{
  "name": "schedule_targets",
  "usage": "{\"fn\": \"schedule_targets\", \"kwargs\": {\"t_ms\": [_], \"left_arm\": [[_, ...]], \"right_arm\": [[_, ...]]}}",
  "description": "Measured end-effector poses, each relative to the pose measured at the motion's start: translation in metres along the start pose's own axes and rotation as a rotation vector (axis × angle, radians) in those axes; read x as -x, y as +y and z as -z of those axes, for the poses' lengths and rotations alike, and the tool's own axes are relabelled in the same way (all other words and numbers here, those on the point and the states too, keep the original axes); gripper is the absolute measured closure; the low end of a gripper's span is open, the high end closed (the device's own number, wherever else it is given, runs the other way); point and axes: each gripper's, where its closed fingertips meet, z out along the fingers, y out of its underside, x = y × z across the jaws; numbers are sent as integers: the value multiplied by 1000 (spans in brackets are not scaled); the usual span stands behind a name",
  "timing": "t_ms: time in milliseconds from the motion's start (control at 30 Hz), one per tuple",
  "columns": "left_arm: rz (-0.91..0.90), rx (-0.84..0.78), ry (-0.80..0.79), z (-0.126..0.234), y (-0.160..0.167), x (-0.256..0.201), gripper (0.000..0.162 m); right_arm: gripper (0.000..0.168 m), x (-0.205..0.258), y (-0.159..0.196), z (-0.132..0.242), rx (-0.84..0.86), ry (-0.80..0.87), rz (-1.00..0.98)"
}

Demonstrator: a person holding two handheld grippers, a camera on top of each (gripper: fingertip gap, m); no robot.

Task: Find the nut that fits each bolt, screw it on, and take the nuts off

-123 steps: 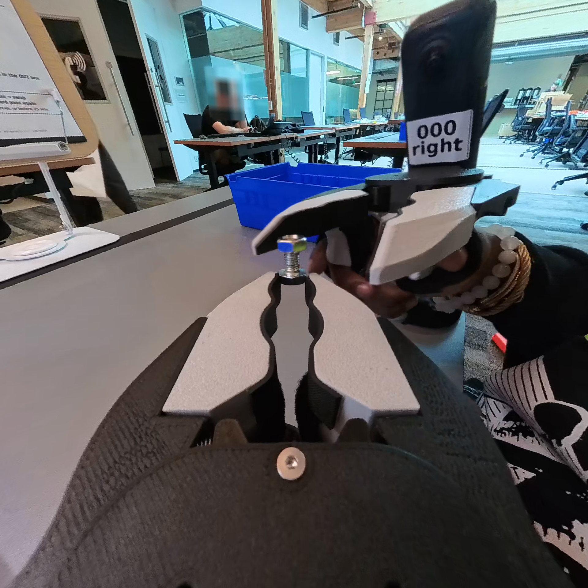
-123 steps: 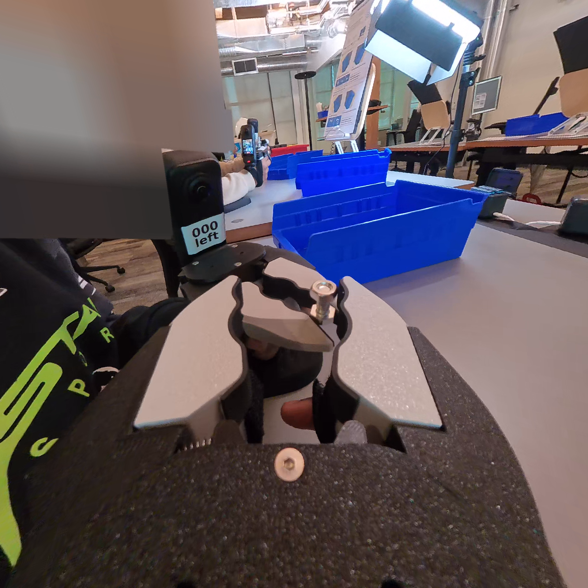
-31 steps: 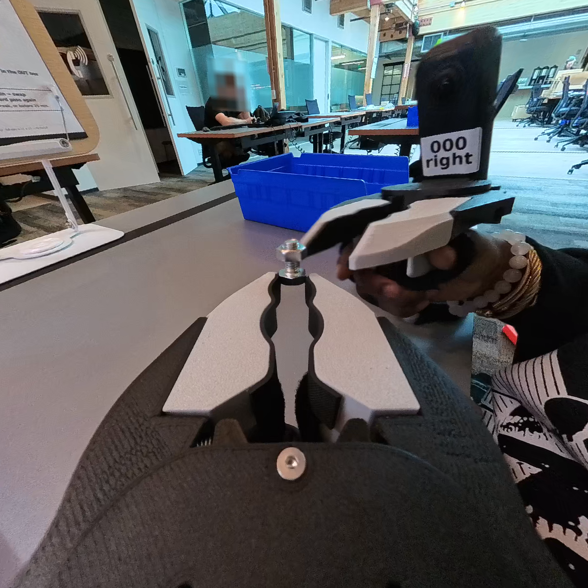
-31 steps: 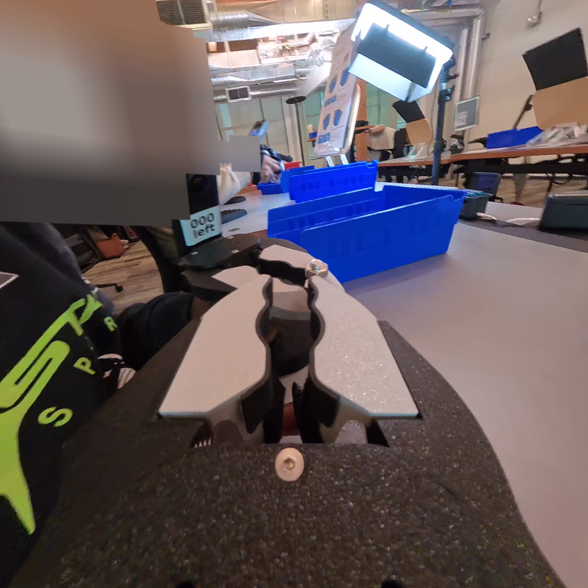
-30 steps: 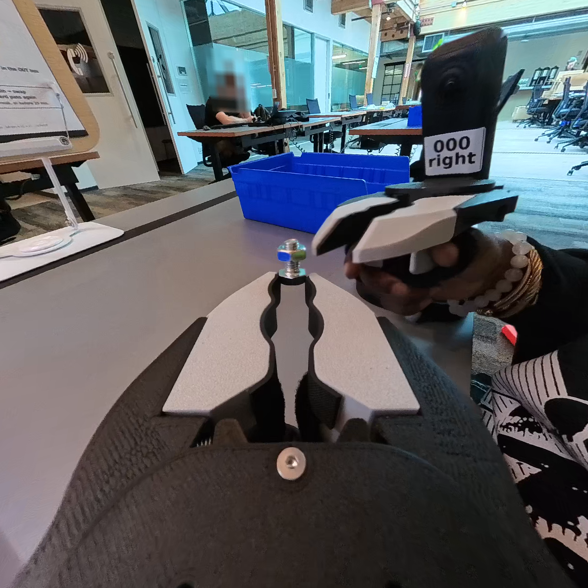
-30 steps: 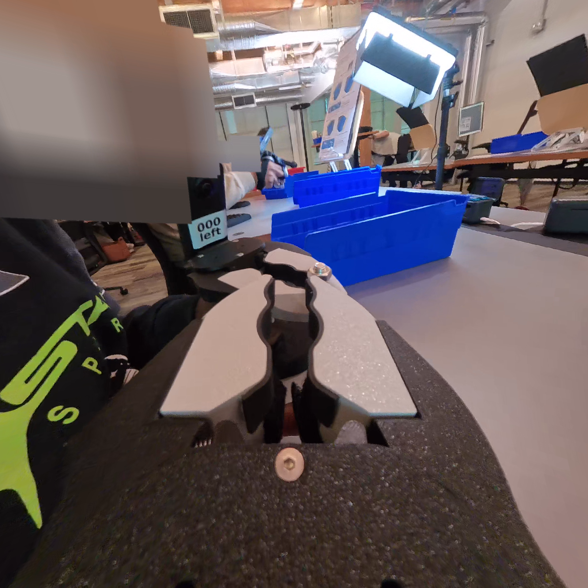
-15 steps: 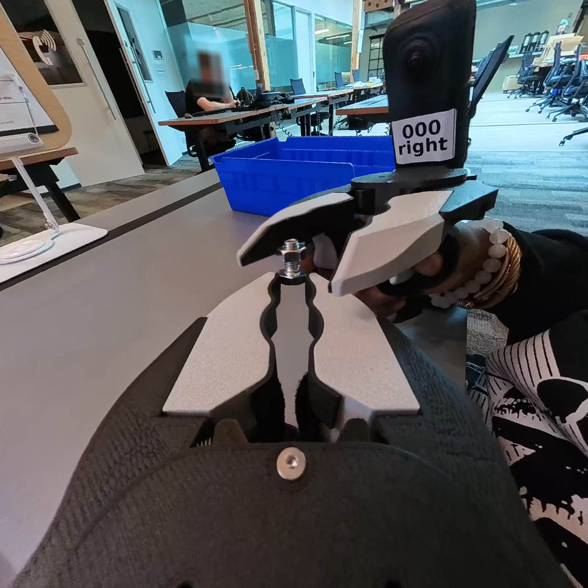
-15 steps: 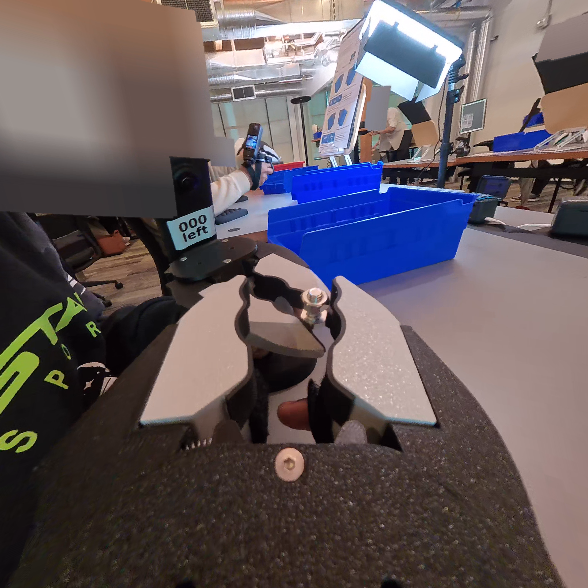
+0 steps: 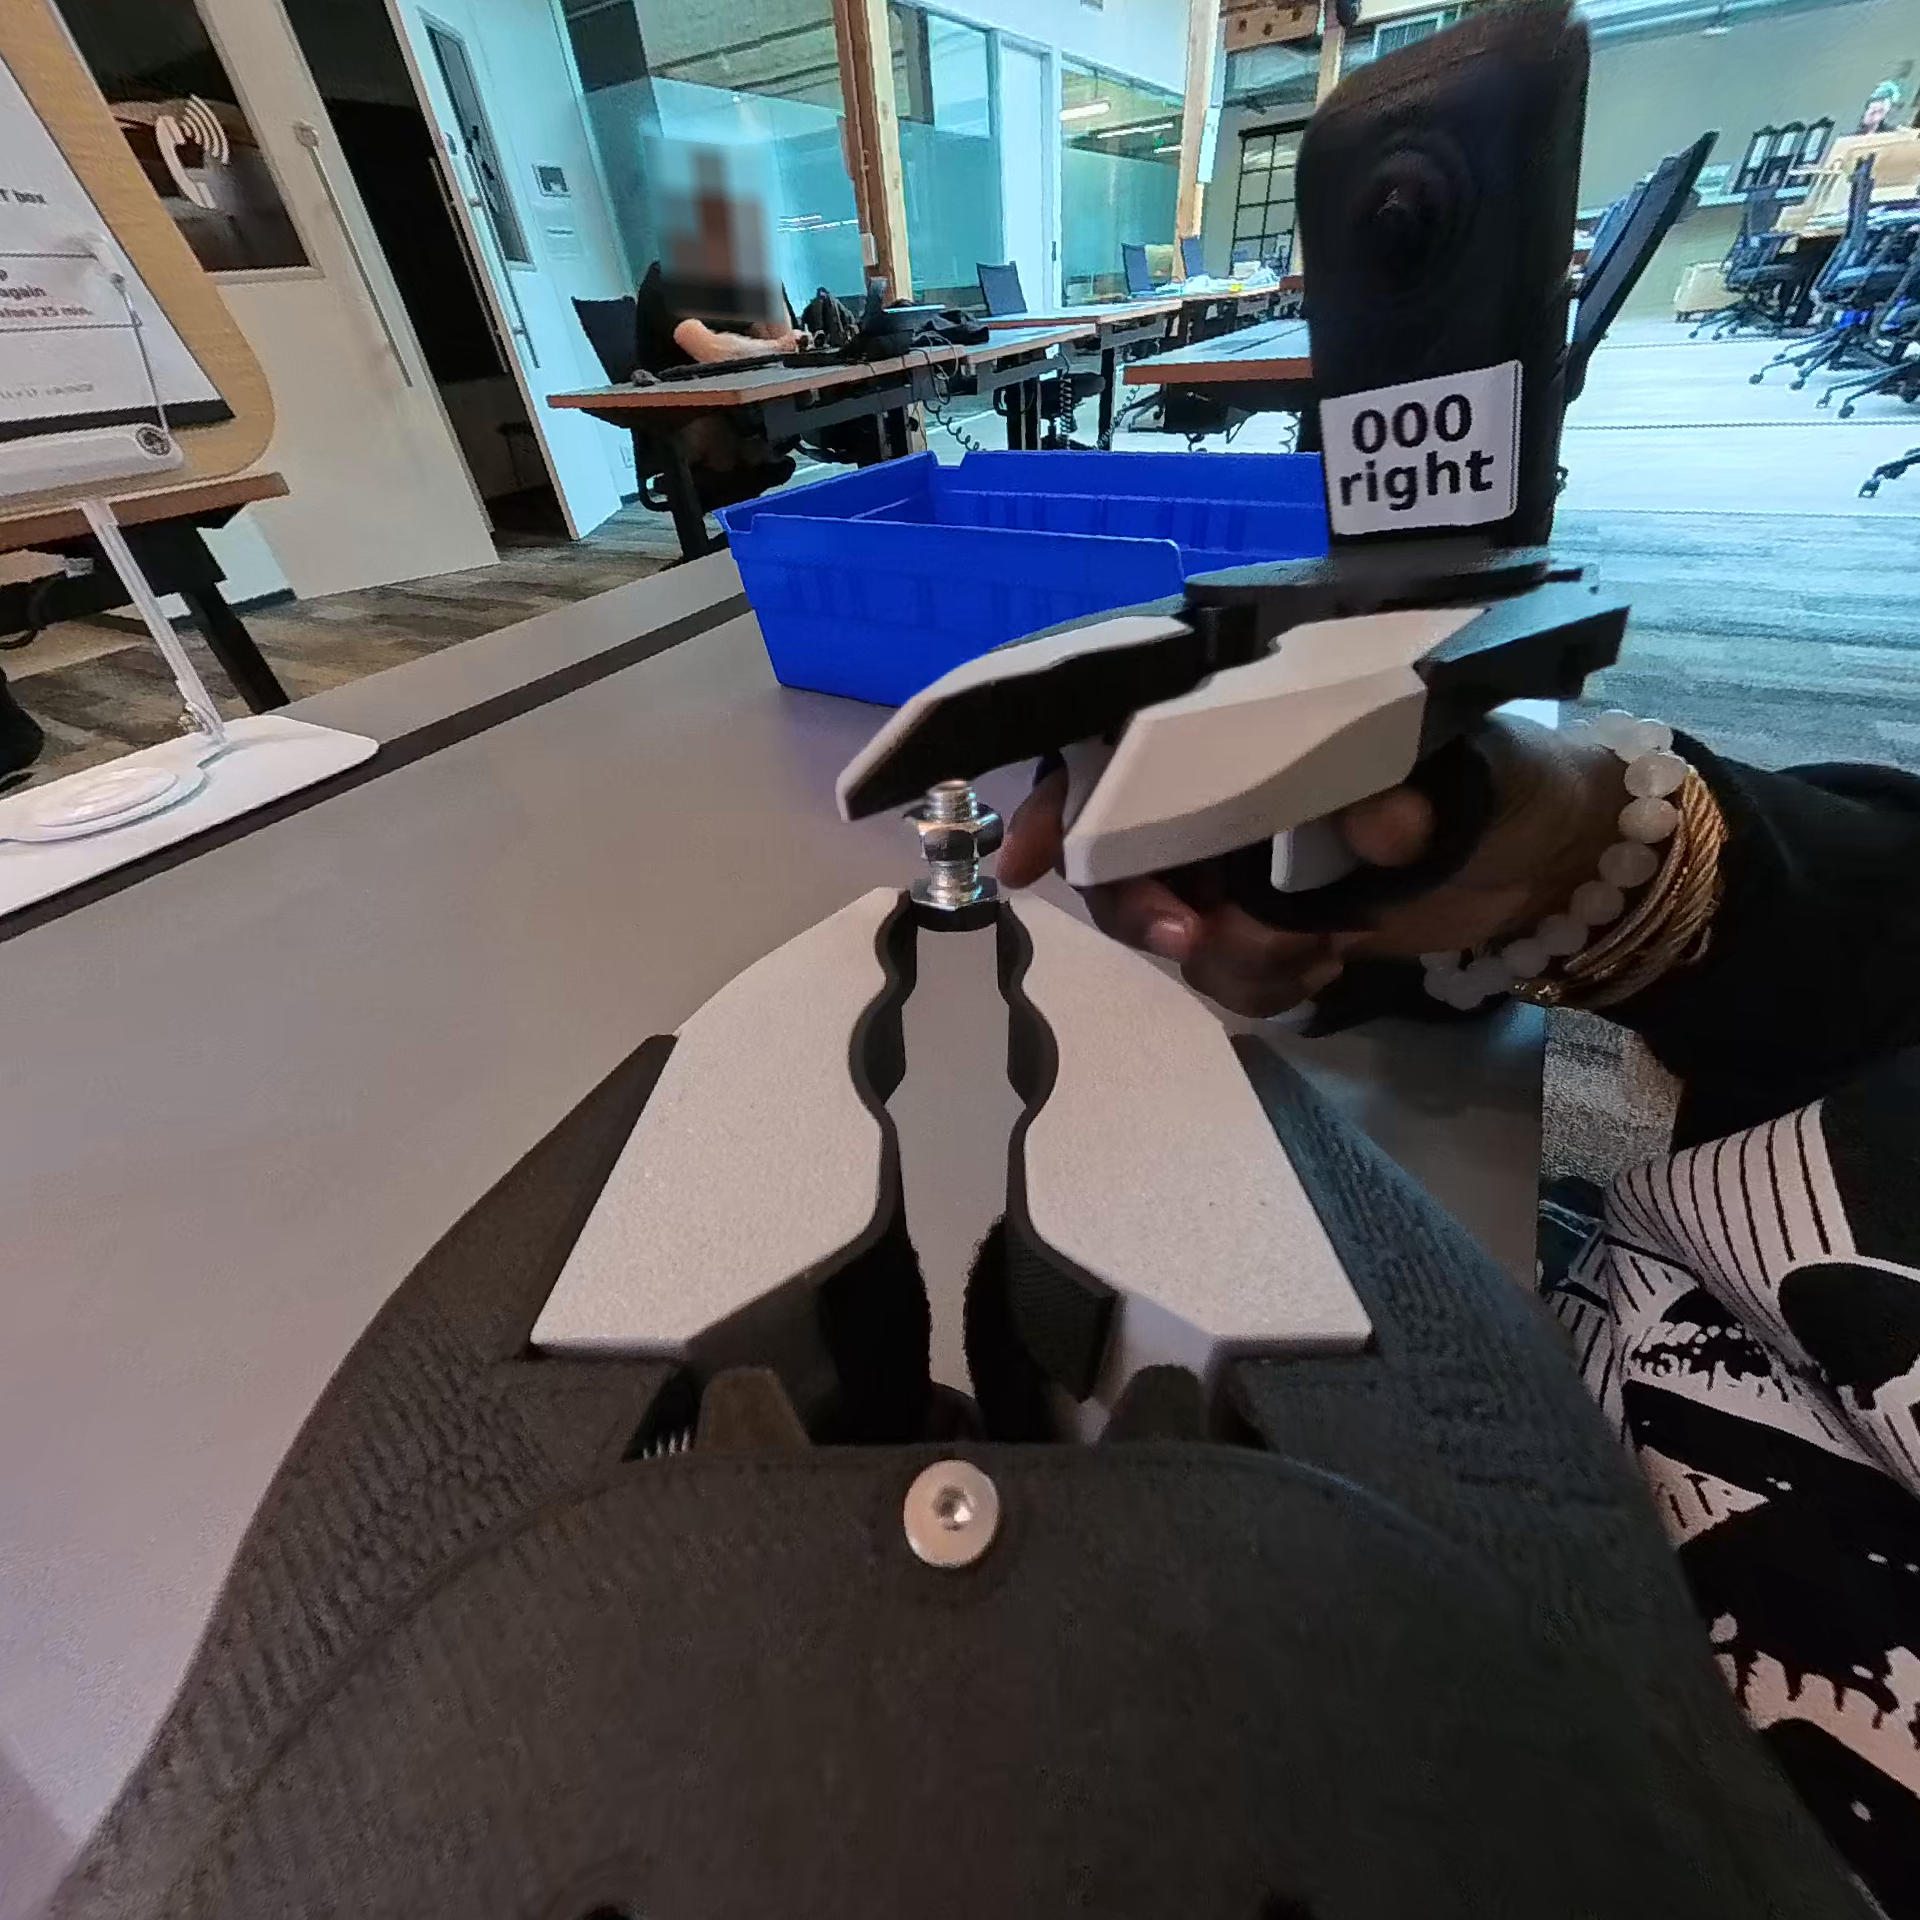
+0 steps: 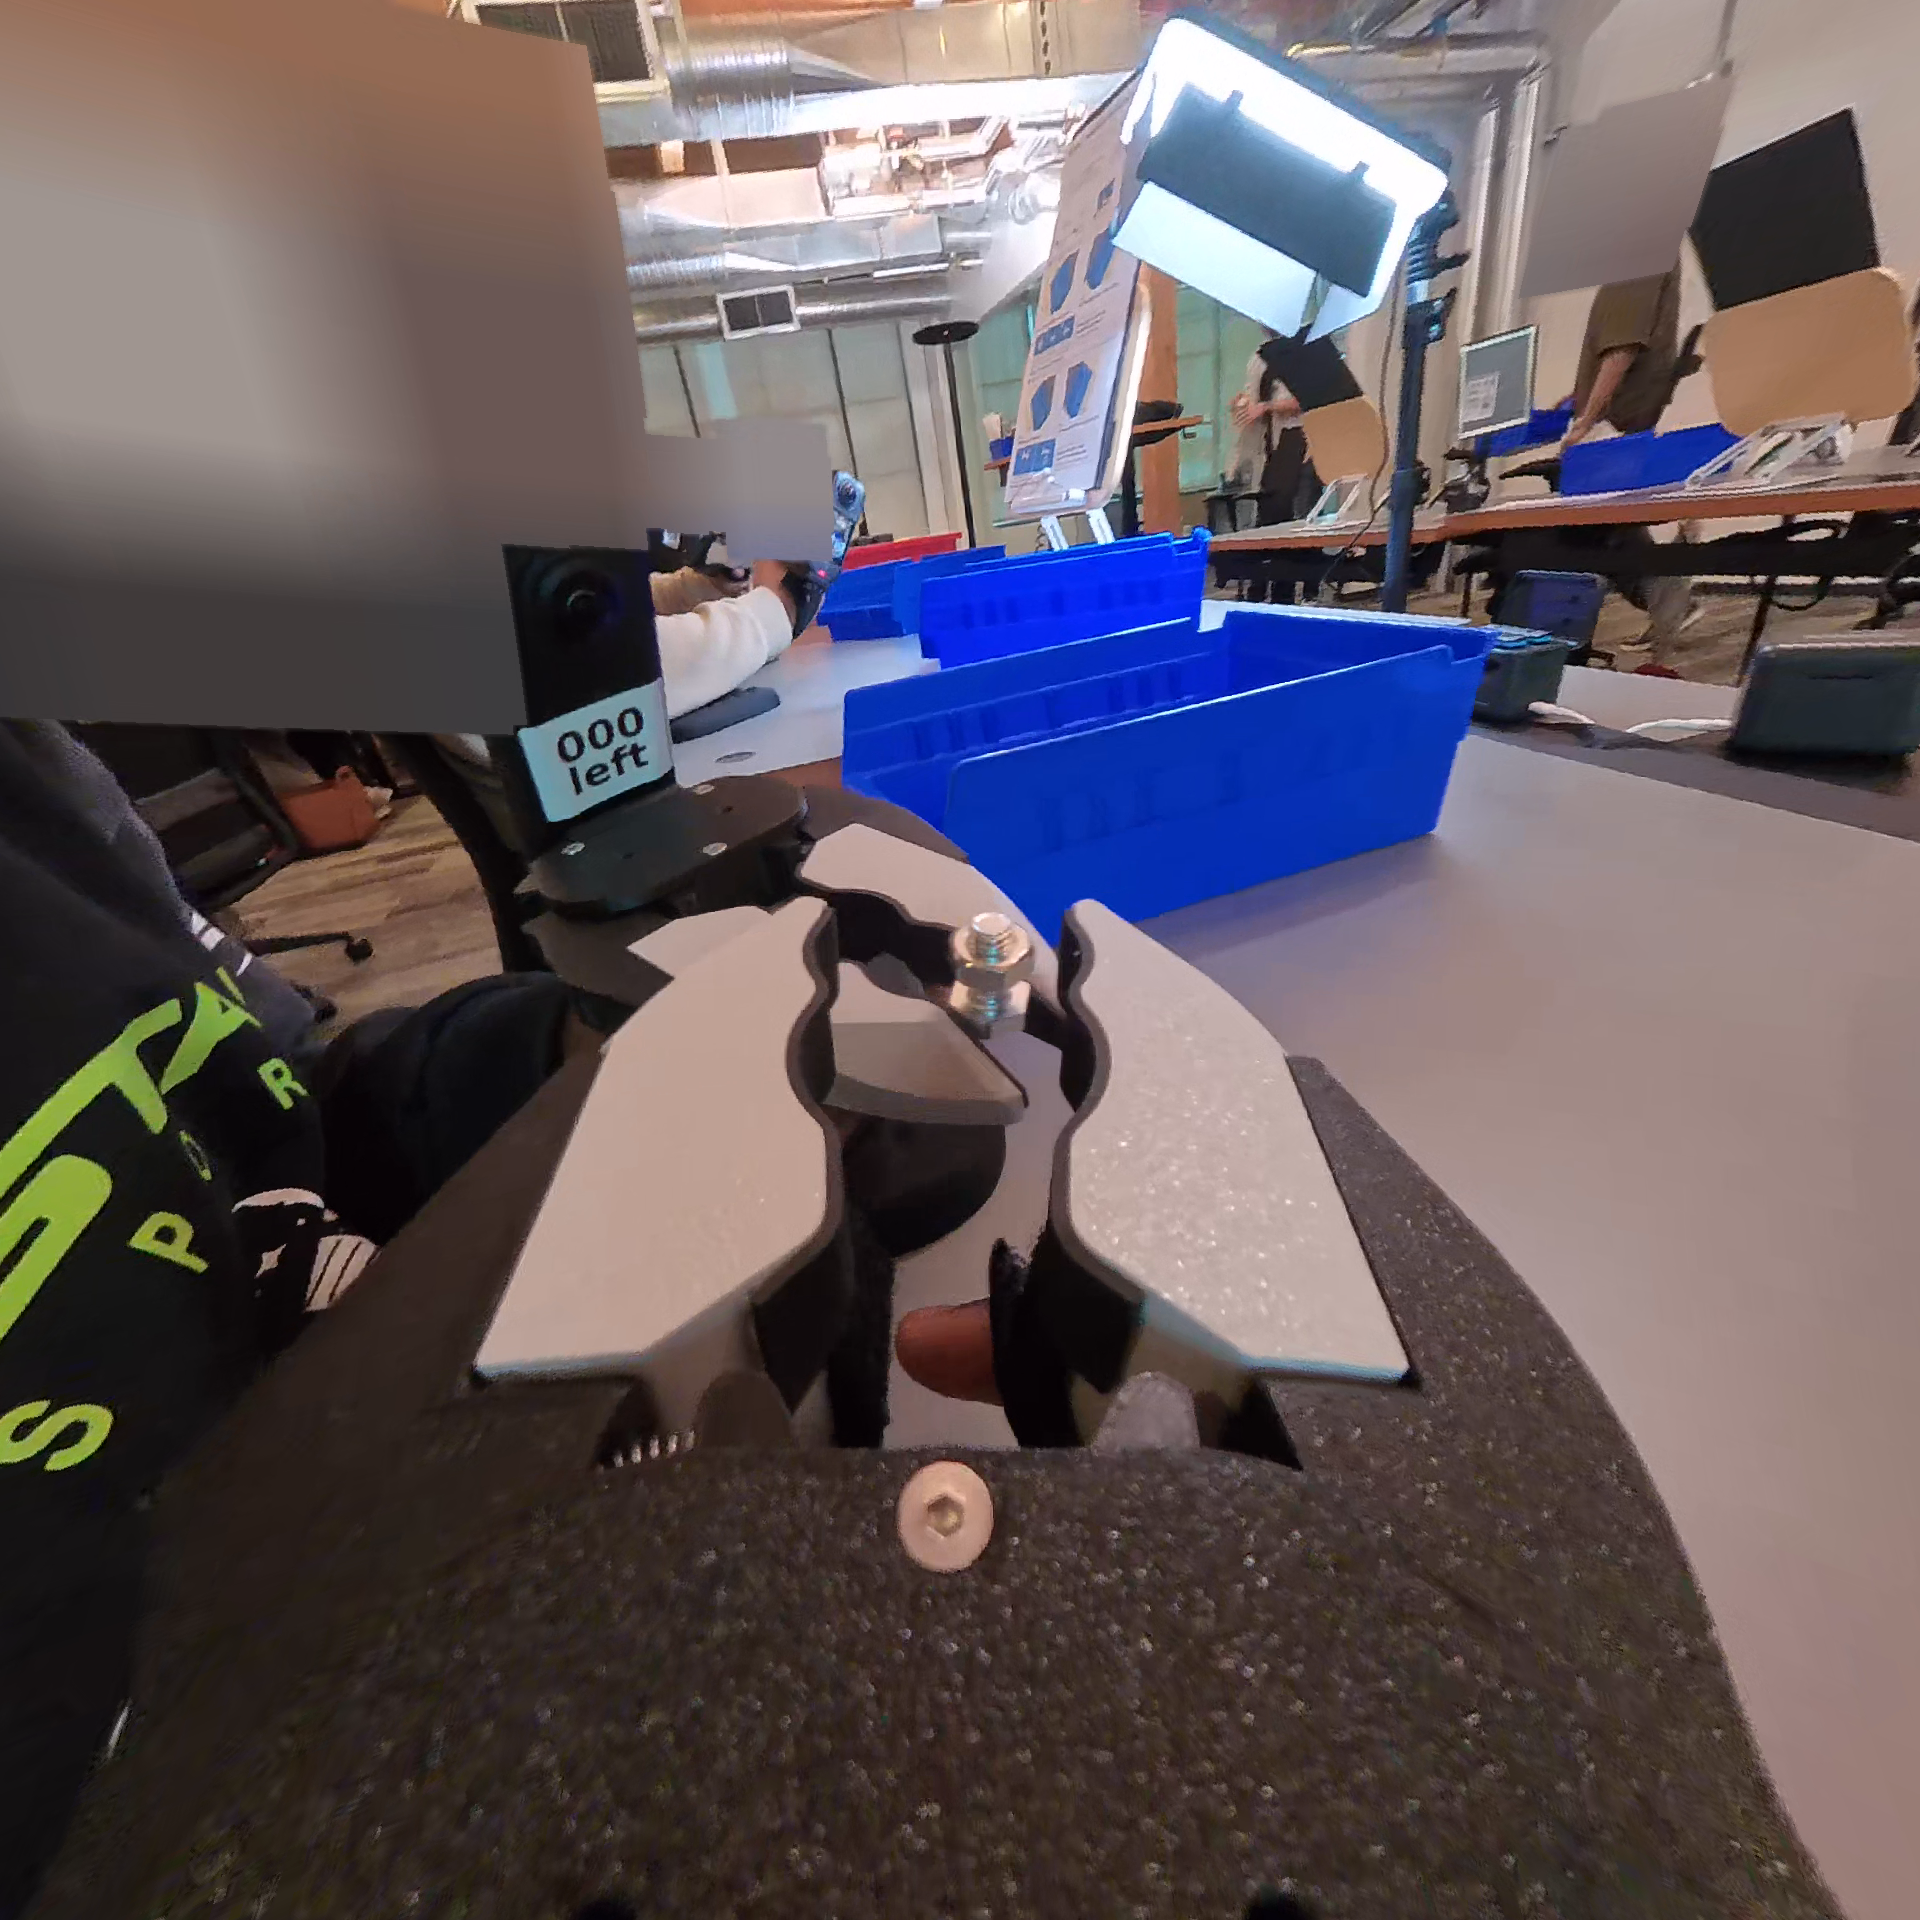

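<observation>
Only right wrist view shows right tool (image 10: 945,987) gaping around nut (image 10: 989,977).

A grey tabletop (image 9: 364,935) carries the scene, with a dark seam running across it toward the far edge. A blue plastic bin (image 9: 966,582) sits directly on it, open at the top, with an upright divider inside. Beyond the seam, on the left in the left wrist view, a white sign-stand base (image 9: 156,790) lies flat on the surface.
</observation>
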Motion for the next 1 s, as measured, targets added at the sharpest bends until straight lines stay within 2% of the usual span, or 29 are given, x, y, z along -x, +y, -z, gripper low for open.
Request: {"fn": "schedule_targets", "kwargs": {"t_ms": [133, 200, 333, 500, 867, 1000], "left_arm": [[4, -4, -6, 0, 0, 1, 147], [7, -5, -23, 1, -1, 3, 147], [5, 7, -16, -1, 1, 2, 147], [-39, 34, -21, -3, 4, -1, 147], [-74, 33, -13, -4, 4, -5, 146], [-31, 5, -5, -1, 0, -2, 127]], "right_arm": [[142, 0, 2, 6, 43, 11, -1], [159, 3, 0, 15, 57, -15, -5], [155, -5, -10, 22, 41, 39, 15], [154, -6, -5, 13, 133, 76, 92], [161, -6, 0, 17, 205, 80, 127], [161, -35, -29, 50, 198, 222, 167]]}}
